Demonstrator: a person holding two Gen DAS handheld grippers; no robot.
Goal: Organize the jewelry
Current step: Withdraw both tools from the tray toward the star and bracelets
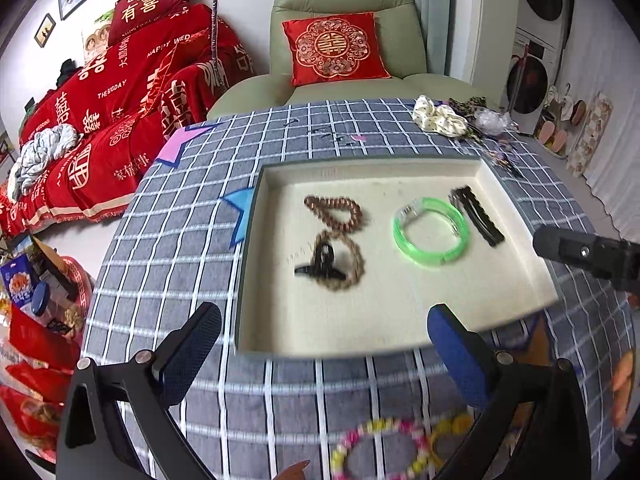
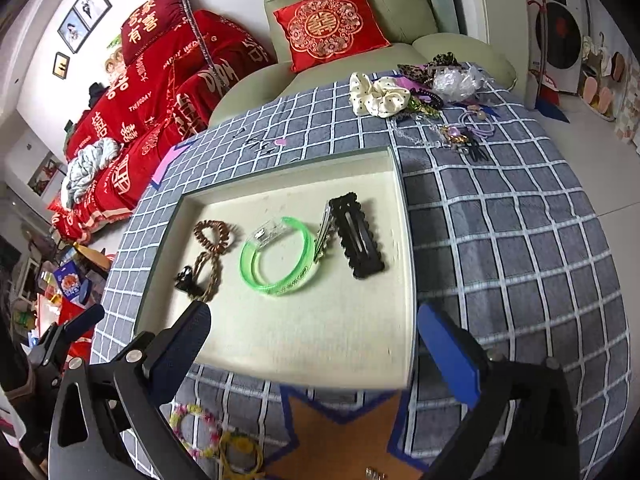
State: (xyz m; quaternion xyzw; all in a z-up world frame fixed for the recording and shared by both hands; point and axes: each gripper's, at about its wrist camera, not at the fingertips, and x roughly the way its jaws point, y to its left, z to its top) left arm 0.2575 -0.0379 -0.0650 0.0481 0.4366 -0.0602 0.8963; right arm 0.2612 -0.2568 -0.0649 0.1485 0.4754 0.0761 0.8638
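A cream tray (image 1: 400,170) (image 2: 280,172) lies on the checked tablecloth. Inside it are a brown spiral hair tie (image 1: 334,212) (image 2: 214,234), a braided tie with a black clip (image 1: 320,266) (image 2: 200,276), a green bangle (image 1: 430,232) (image 2: 276,256) and black hair clips (image 1: 478,216) (image 2: 358,236). My left gripper (image 1: 325,316) hangs open over the tray's near edge with nothing between its fingers. My right gripper (image 2: 314,316) is also open and holds nothing, above the tray's near right part. A pink-and-yellow beaded bracelet (image 1: 380,448) (image 2: 196,428) and a yellow hair tie (image 2: 242,454) lie on the cloth in front of the tray.
Scrunchies (image 2: 378,96) (image 1: 438,118), hair ties and clips are heaped at the table's far right corner. An orange star patch (image 2: 340,440) marks the cloth near the front edge. A green armchair (image 1: 344,0) stands behind the table and a red-covered sofa (image 1: 120,112) to the left.
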